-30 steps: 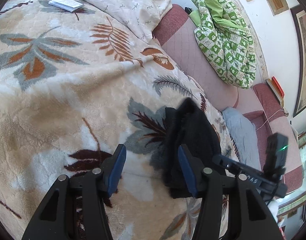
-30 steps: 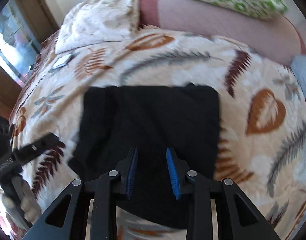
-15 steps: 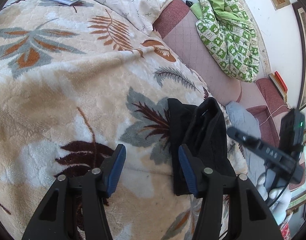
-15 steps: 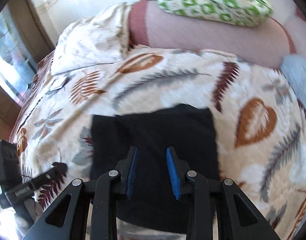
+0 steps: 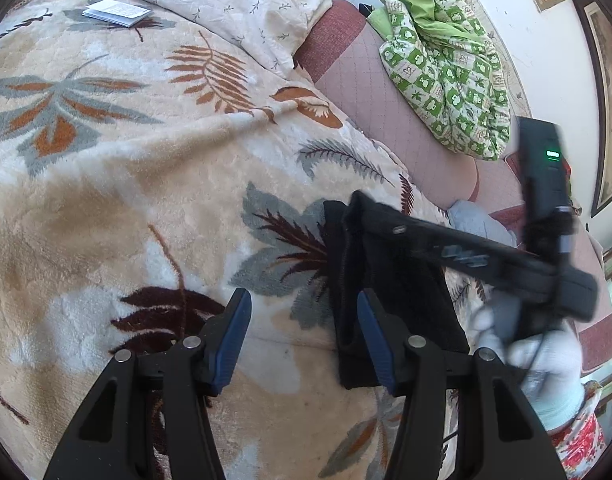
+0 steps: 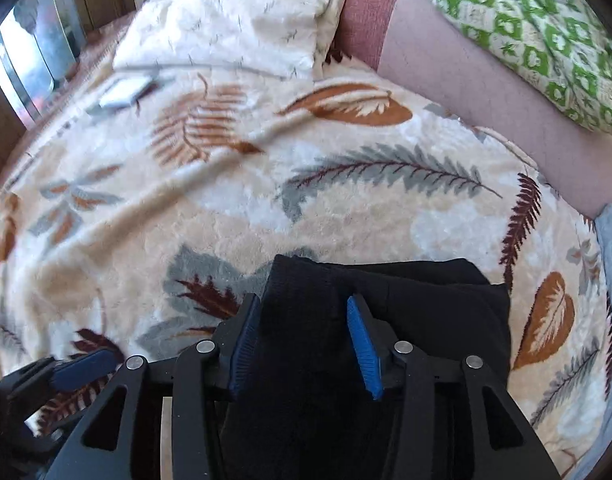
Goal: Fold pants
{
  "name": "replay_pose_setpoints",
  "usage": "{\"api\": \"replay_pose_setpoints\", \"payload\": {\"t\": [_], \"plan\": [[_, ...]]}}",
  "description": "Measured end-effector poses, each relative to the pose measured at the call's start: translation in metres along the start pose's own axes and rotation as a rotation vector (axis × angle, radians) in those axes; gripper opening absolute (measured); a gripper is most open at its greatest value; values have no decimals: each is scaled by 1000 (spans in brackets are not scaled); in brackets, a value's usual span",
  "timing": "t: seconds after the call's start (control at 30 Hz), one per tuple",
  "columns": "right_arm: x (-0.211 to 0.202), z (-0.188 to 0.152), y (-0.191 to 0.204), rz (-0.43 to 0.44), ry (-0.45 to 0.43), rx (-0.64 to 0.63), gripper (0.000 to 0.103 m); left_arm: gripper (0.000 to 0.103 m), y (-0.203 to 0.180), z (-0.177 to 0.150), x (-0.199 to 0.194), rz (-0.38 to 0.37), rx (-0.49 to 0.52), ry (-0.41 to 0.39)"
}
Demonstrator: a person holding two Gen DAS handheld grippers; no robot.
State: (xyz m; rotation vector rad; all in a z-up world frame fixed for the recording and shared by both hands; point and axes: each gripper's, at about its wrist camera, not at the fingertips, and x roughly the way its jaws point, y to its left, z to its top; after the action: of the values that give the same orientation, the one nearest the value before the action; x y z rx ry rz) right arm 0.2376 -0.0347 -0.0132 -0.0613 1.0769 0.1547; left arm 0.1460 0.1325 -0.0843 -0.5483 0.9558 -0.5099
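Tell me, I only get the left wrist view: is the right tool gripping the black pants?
Observer: No. The right tool has just been opening; the black pants lie between its pads, unpinched.
Operator: Are they folded flat?
Observer: Mostly; a raised fold stands at their left edge, just ahead of that tool.
Operator: Is my left tool touching them?
Observer: No, the left tool hangs over the blanket, left of the pants.
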Motion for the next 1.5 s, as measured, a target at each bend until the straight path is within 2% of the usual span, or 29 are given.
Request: {"api": "replay_pose_setpoints", "payload": {"t": [0.1,0.23,0.37,0.5,0.57,0.73,0.8,0.9,0.97,1.07,1.1,1.13,1.17,1.2,1.23,1.27,1.33,1.5], "plan": [[-35,-12,-27,60,-73,104,51,54,-4,-2,0,-3,11,2],[-74,-54,-87,71,-133,246,56,60,-6,-6,3,-43,-1,13],[-82,-101,-149,171,-134,403,61,60,-9,-11,14,-106,-31,55],[-77,-125,-181,243,-164,504,71,62,-23,-10,27,-114,-31,73],[-67,-128,-190,300,-166,548,72,67,-30,-8,38,-89,-19,86],[-30,-120,-190,389,-128,589,73,69,-39,2,69,-21,-6,155],[-17,-117,-188,408,-113,595,73,74,-44,6,77,-12,1,162],[3,-113,-181,444,-85,588,73,88,-55,10,90,-11,29,182],[15,-110,-176,468,-62,583,78,103,-62,10,98,-11,60,186],[27,-109,-174,512,-51,602,80,103,-75,4,105,40,121,176],[29,-108,-175,527,-53,608,78,102,-80,3,106,42,144,180],[28,-108,-174,535,-54,606,74,83,-84,2,105,20,159,188],[26,-107,-175,548,-60,602,56,67,-88,0,104,25,168,192],[21,-108,-175,564,-70,607,42,62,-91,0,103,28,182,193],[16,-108,-176,570,-80,615,37,53,-93,0,101,29,191,188],[11,-108,-177,585,-93,617,26,48,-95,1,99,27,189,187],[-3,-105,-177,606,-119,613,24,44,-98,2,96,-7,164,193],[-36,-100,-179,561,-171,576,23,43,-123,-4,95,-25,173,203]]}}
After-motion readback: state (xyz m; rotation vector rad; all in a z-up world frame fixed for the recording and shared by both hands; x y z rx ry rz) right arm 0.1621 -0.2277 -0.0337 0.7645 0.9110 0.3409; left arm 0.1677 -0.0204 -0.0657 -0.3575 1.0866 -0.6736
